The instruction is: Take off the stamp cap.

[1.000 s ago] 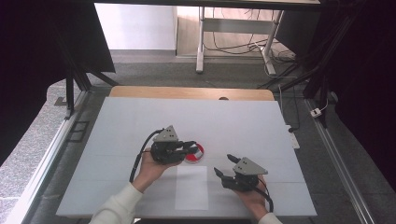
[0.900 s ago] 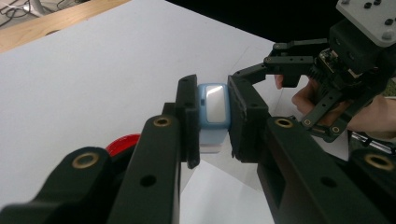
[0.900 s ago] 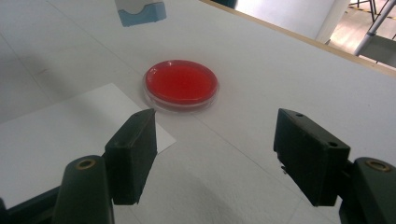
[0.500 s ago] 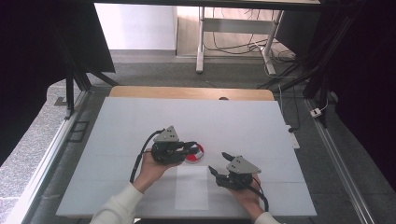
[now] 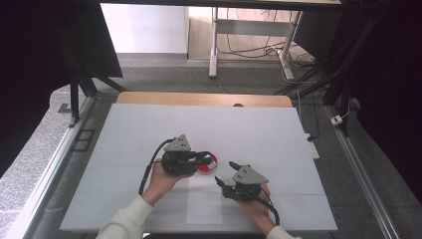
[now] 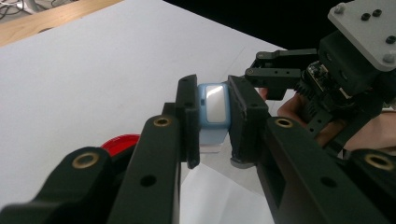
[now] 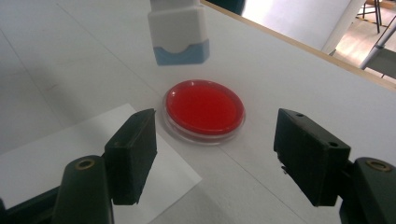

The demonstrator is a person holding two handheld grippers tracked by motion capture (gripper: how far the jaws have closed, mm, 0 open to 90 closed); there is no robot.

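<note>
The red dish (image 7: pixel 204 108) at frame centre looks like glossy clear plastic. The blue-and-white block (image 7: pixel 179 35) above it is smooth plastic. The tabletop (image 5: pixel 149 134) is matt white, its far edge bare wood. The tongs (image 7: pixel 217 156) are matt black.

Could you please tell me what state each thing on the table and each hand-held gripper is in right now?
Left hand-held gripper: shut on the blue-and-white stamp.
Blue-and-white stamp: clamped between the jaws, held up off the table above the red ink pad.
Right hand-held gripper: open, holding nothing, jaws either side of the red ink pad.
Red ink pad: uncovered, flat on the table.
Sheet of white paper: flat, blank.
</note>
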